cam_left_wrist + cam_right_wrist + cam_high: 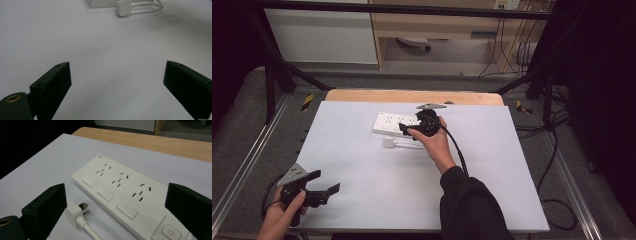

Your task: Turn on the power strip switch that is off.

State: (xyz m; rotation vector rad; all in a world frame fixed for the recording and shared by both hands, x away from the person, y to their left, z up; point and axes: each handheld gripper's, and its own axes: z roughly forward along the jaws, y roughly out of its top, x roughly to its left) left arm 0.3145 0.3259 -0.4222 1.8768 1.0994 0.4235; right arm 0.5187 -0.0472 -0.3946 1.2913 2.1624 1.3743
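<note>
A white power strip (393,123) lies on the white table sheet (412,185), toward the back. It has three socket groups and rocker switches (120,187). A white plug (388,143) with its cable lies loose just in front of it, prongs up (75,213). My right gripper (408,131) hovers over the strip's right end, open, with nothing between its jaws (115,205). My left gripper (326,182) rests open near the front left corner, empty (117,82). Far ahead of it lie the plug (123,5) and a corner of the strip (100,3).
The wooden table edge (412,96) runs behind the sheet. A black frame with metal rails (242,165) surrounds the table. Cables (557,150) trail on the floor at the right. Bare sheet lies between the two grippers.
</note>
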